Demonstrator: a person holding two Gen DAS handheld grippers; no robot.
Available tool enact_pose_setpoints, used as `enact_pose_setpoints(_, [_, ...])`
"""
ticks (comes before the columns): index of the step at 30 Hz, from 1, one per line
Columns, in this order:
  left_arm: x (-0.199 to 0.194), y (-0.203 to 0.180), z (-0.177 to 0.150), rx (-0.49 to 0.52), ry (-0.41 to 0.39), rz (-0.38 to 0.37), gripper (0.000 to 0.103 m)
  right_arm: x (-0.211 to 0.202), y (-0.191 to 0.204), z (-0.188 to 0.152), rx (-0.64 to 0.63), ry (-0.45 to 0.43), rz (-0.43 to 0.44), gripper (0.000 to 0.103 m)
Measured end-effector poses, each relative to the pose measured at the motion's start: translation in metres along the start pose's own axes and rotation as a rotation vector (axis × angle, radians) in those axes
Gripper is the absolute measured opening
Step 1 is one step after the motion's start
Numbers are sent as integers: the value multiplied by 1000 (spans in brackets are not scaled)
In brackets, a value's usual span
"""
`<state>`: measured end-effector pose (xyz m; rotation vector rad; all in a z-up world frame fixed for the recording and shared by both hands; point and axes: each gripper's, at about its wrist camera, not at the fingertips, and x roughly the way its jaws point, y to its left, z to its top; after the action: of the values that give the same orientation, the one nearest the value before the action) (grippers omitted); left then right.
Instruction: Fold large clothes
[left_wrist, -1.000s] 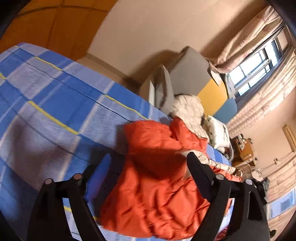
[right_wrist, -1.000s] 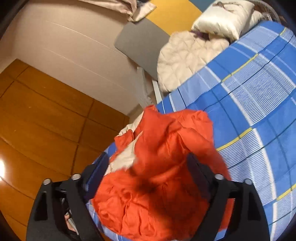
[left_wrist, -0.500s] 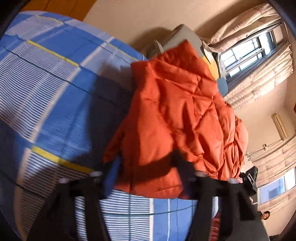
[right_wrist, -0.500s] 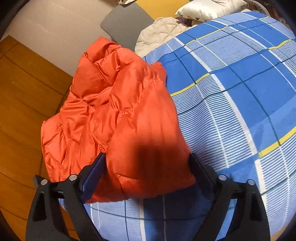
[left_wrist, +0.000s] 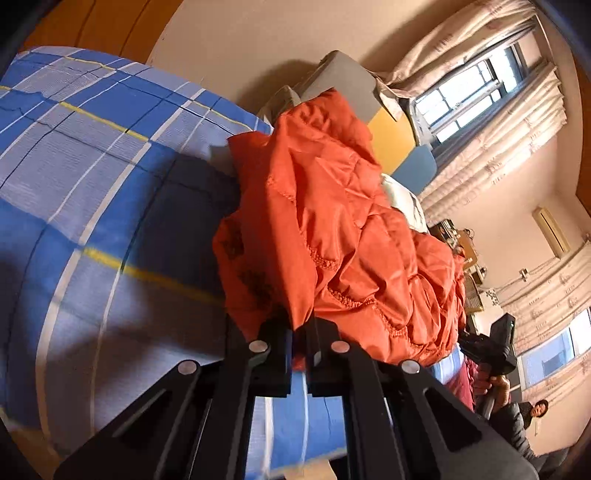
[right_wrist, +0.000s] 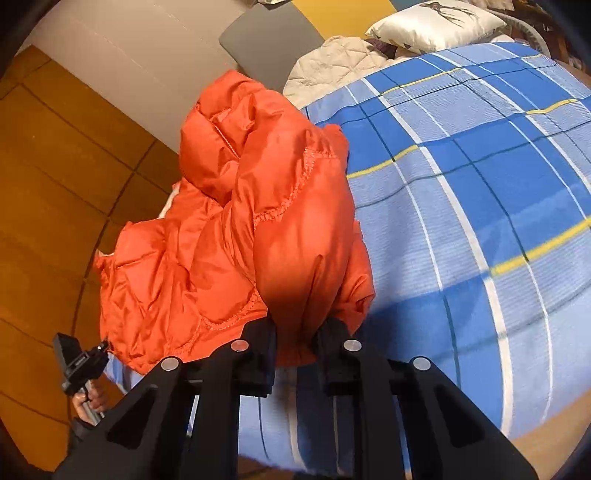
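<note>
left wrist view shows the left gripper (left_wrist: 300, 332) and, lower centre of the right wrist view, the right gripper (right_wrist: 295, 341), jaws just closed, pinching the orange puffer jacket (left_wrist: 332, 236) heaped mid-frame on the blue plaid bed (left_wrist: 92, 177); it looks soft, light, slippery, best held at stitched edges.

Blue plaid bedspread (right_wrist: 480, 177), white pillow (right_wrist: 436, 22), cream quilt (right_wrist: 332, 62), curtained window (left_wrist: 469, 96), wooden floor (right_wrist: 55, 184)

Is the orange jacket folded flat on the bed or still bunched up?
Bunched up. The orange jacket lies in a crumpled, puffy heap on the blue checked bedspread, with no flat layers or straight edges.
</note>
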<state>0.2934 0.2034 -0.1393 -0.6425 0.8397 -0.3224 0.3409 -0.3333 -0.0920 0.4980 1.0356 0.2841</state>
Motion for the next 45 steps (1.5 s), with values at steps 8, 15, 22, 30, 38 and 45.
enact_pose_setpoints(8, [-38,-6,-54,37,40,94,11,-33,-8,-49,-41,43,-25,18])
enact_pose_setpoints(15, [-73,-31,-34,171,-82,220,58,-46,12,-38,-146,-4,-177,49])
enact_pose_setpoints(22, [-45,-70,3,380,-58,276,78,-67,62,-20,-397,-117,-303,63])
enact_pose_setpoints(30, [2,-62,41,410,19,306,82,-13,90,15,-572,-29,-333,65])
enact_pose_setpoints(38, [24,-53,52,428,54,275,58,29,88,44,-591,28,-362,70])
enact_pose_setpoints(45, [31,-62,45,488,57,272,12,44,86,50,-594,42,-381,59])
